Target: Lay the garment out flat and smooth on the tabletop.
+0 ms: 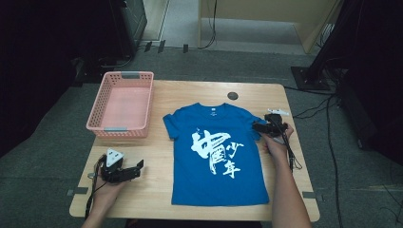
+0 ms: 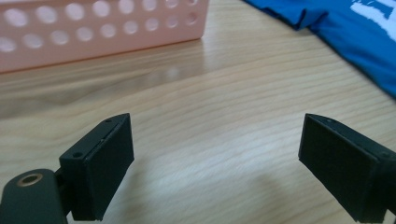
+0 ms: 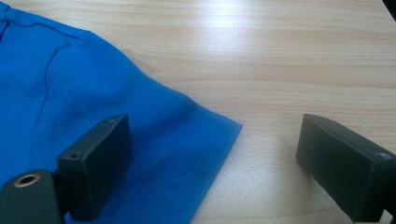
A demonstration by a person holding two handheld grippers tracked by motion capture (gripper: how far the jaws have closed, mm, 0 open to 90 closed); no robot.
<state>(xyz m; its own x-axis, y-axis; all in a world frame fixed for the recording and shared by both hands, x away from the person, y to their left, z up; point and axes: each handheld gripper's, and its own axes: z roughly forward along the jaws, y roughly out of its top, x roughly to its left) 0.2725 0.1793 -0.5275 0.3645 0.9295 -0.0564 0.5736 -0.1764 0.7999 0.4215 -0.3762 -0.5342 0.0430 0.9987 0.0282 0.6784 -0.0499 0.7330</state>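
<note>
Both black two-jaw grippers gape: left gripper [image 1: 139,167] lower left over bare wood, right gripper [image 1: 256,126] straddling the blue printed cotton T-shirt's [image 1: 216,156] sleeve, centre right.

The shirt [image 1: 216,156] is bright blue with big white letters. The basket [image 1: 121,105] is pink. The surface [image 1: 157,187] is light wood.

The high view is soft and low in resolution; the light wooden table [image 1: 157,190] is evenly lit, the surroundings dark. In both gripper views, overhead glare streaks the wood, and the perforated pink plastic basket [image 2: 93,28] is blurred.
</note>
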